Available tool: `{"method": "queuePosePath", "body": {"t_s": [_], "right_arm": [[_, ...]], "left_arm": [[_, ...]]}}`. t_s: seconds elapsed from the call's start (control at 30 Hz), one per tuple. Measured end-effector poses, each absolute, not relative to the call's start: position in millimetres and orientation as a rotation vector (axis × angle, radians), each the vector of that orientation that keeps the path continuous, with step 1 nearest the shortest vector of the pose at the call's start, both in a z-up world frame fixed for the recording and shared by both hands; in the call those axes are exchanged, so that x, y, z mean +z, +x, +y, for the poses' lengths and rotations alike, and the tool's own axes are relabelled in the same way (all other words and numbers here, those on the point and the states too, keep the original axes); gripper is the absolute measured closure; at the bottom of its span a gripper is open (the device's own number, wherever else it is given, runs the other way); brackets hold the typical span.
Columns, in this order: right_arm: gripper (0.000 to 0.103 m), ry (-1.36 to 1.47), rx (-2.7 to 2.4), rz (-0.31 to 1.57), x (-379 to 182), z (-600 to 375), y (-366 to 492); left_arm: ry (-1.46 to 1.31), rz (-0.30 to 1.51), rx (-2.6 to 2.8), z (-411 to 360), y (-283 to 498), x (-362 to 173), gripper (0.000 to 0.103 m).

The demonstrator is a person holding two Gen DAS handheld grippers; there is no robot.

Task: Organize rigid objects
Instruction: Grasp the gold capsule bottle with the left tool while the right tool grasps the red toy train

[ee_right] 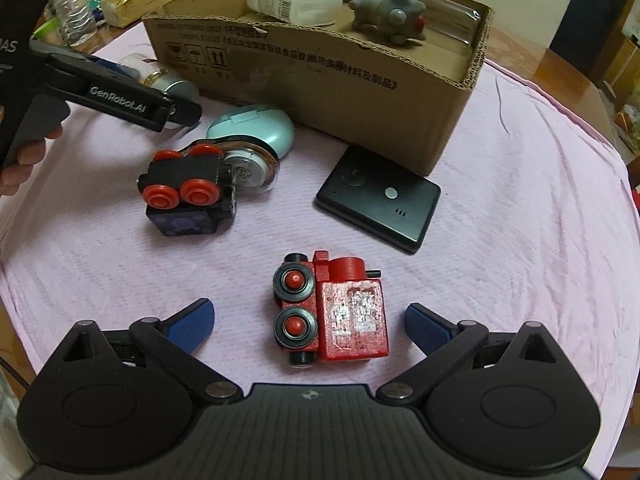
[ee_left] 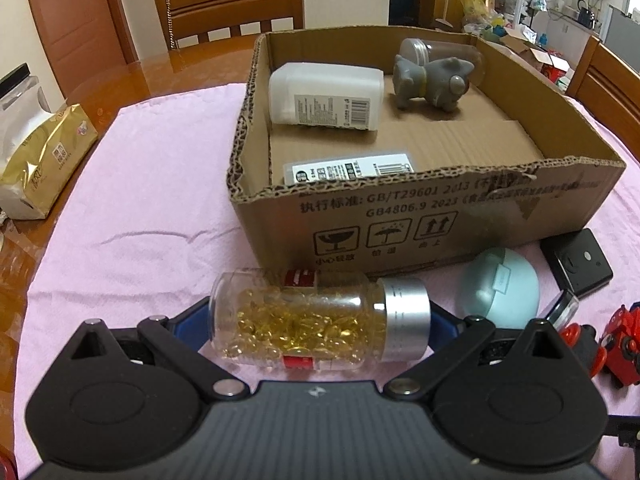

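— Where's the capsule bottle?

— The clear capsule bottle (ee_left: 320, 320), full of yellow gel capsules with a silver cap, lies on its side across the left gripper (ee_left: 320, 322). The blue pads sit at its base and its cap, so the jaws are clamped on it, just in front of the cardboard box (ee_left: 440, 216).

— And the box?

— It sits toward the far edge of the pink cloth (ee_left: 140, 208). Inside are a white plastic bottle (ee_left: 326, 96) lying at the far left, a grey toy animal (ee_left: 434, 78) beside it, a clear jar (ee_left: 444, 50) against the back wall, and a flat labelled case (ee_left: 348, 170) by the near wall.

— What's outside it?

— A mint-green rounded case (ee_right: 252, 126) and a black flat device (ee_right: 378, 198) rest on the cloth near the box's front wall. A black toy car with red wheels (ee_right: 188, 192) lies tipped over, touching a round clear tape dispenser (ee_right: 252, 168). A red toy train (ee_right: 332, 308) lies on its side near the cloth's near edge.

— The right gripper?

— The right gripper (ee_right: 310, 322) has its jaws spread wide on either side of the train, touching nothing.

— The room?

— A glossy wooden table (ee_left: 120, 80) under the cloth, wooden chairs (ee_left: 230, 4) beyond, a gold packet (ee_left: 44, 152) at the left edge. A hand (ee_right: 24, 160) holds the left gripper's handle.
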State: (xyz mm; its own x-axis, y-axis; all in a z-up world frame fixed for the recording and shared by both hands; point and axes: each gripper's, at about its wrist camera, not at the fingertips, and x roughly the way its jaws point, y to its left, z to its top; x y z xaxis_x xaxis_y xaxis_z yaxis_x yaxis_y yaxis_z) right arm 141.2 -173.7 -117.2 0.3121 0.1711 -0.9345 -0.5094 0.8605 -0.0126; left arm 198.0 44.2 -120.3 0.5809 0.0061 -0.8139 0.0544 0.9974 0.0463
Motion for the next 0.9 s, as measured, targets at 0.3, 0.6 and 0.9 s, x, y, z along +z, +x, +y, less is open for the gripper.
{"method": "queuePosePath", "body": {"t_s": [0.3, 0.6, 0.9], "right_arm": [[0.031, -0.357, 0.456, 1.159, -105.3, -176.9, 138.2], [0.042, -0.359, 0.446, 1.147, -103.9, -178.6, 138.1], [0.047, -0.373, 0.435, 1.145, -103.2, -175.1, 140.0]], "left_arm": [[0.062, 0.941, -0.02, 44.3, 194.7, -114.0, 0.002], [0.073, 0.935, -0.011, 41.0, 193.2, -105.4, 0.004], [0.072, 0.97, -0.001, 38.8, 196.3, -104.8, 0.008]]}}
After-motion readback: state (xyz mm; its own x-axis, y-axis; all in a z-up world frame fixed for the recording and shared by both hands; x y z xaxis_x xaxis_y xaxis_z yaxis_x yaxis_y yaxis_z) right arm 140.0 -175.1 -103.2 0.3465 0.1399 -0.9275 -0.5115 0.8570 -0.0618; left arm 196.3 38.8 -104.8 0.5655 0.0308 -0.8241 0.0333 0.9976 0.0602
